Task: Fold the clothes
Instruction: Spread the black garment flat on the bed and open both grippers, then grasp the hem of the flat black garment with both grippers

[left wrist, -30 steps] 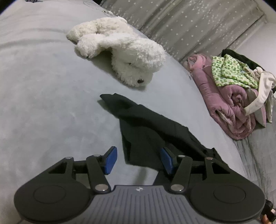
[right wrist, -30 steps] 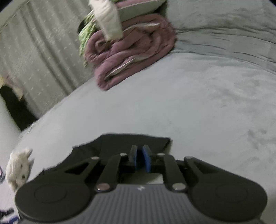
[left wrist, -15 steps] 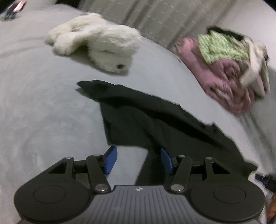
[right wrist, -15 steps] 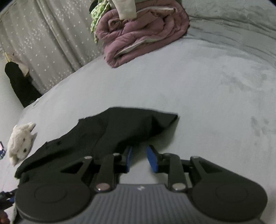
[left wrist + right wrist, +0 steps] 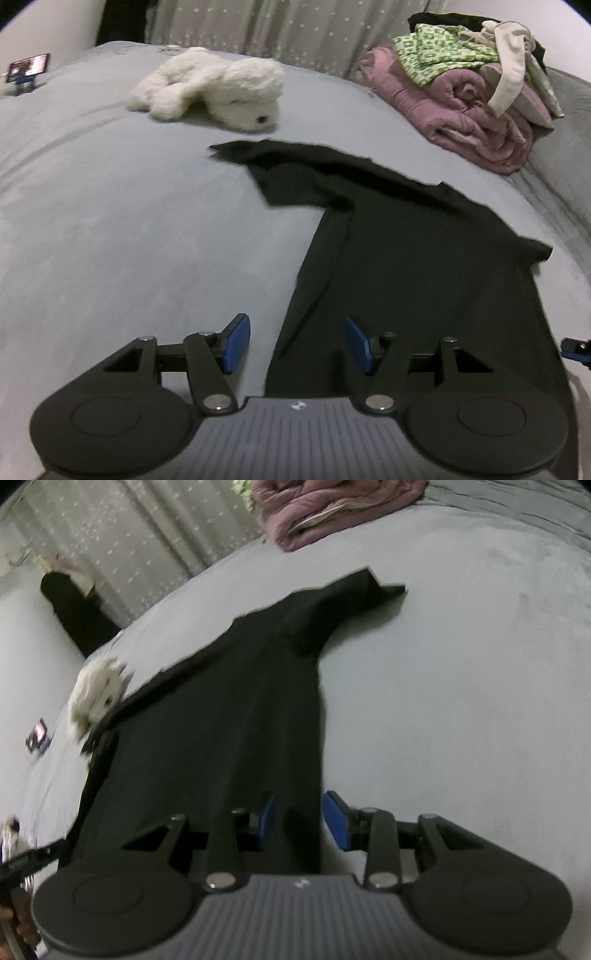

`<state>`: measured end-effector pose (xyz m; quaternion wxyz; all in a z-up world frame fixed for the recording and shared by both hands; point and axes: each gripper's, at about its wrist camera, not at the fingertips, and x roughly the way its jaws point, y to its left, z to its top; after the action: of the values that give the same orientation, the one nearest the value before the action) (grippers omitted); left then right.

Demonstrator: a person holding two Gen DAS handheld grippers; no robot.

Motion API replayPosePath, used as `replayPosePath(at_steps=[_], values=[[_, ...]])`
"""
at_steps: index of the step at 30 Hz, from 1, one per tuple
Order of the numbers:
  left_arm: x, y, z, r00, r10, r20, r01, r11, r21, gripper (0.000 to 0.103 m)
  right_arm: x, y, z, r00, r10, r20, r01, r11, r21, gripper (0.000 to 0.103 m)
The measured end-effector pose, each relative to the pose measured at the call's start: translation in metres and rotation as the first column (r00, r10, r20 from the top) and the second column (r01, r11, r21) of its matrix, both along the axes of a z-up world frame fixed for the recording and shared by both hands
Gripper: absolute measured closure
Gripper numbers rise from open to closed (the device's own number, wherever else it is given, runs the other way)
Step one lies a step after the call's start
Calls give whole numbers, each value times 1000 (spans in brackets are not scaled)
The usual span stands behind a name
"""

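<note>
A home bedroom: grey bed (image 5: 110,221), plush toy (image 5: 221,92), curtains (image 5: 277,33), piled bedding (image 5: 480,122).

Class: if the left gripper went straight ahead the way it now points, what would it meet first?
Most likely the black T-shirt, whose left edge lies between the open jaws of the left gripper. Depth is unclear, so it might skim above the fabric.
</note>
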<state>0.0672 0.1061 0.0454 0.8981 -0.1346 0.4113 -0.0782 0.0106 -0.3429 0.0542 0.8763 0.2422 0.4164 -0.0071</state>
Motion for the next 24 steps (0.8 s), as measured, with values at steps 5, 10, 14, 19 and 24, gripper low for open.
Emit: replayPosePath(at_steps=[5, 10, 14, 19, 24], values=[[-47, 12, 0, 999, -17, -35, 14, 997, -77, 47, -67, 3, -6, 999, -36, -17, 37, 997, 66, 71], [-90, 20, -2, 998, -39, -58, 33, 994, -103, 47, -131, 7, -5, 1000, -29, -11, 29, 996, 82, 70], [-125, 27, -3, 996, -57, -76, 47, 991, -124, 47, -179, 9, -11, 1000, -18, -14, 20, 990, 138, 70], [-147, 22, -5, 992, -90, -93, 79, 990, -114, 86, -208, 27, -19, 999, 41, -9, -38, 983, 178, 70], [-152, 29, -1, 992, -71, -108, 48, 978, -204, 101, -209, 44, -9, 997, 78, 4, -78, 995, 57, 98]])
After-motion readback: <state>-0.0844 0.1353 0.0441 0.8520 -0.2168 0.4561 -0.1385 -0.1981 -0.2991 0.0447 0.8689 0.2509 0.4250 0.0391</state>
